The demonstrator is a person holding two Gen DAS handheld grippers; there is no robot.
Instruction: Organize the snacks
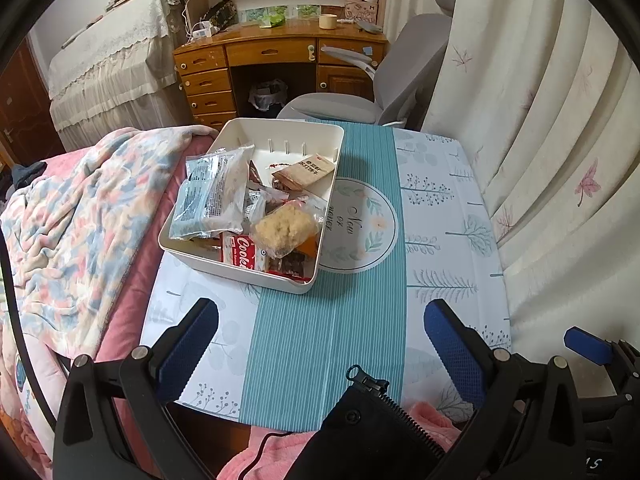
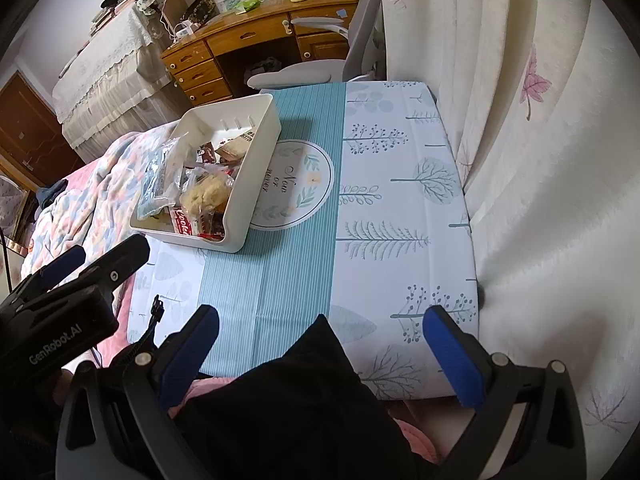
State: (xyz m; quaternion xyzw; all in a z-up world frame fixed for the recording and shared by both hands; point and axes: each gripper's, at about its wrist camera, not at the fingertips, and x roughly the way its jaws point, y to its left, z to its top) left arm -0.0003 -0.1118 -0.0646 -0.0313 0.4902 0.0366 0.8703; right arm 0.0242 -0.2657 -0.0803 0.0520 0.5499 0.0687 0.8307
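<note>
A white plastic bin point(image 1: 328, 136) stands on the left part of the small table and holds several snack packets: a clear pale-blue bag point(image 1: 212, 196), a brown packet point(image 1: 306, 170), a yellow puffed cake in clear wrap point(image 1: 286, 230) and a red cookie pack point(image 1: 244, 254). The bin also shows in the right wrist view point(image 2: 260, 168). My left gripper point(image 1: 320, 340) is open and empty, above the table's near edge, well short of the bin. My right gripper point(image 2: 320, 344) is open and empty over the near right part of the table.
The table has a teal and white tree-print cloth point(image 1: 440, 240). A bed with a floral blanket point(image 1: 80, 220) lies to the left, curtains point(image 1: 560, 140) to the right. A grey chair point(image 1: 384, 92) and wooden desk point(image 1: 280, 52) stand behind. A black zipped sleeve point(image 1: 368, 416) is near the cameras.
</note>
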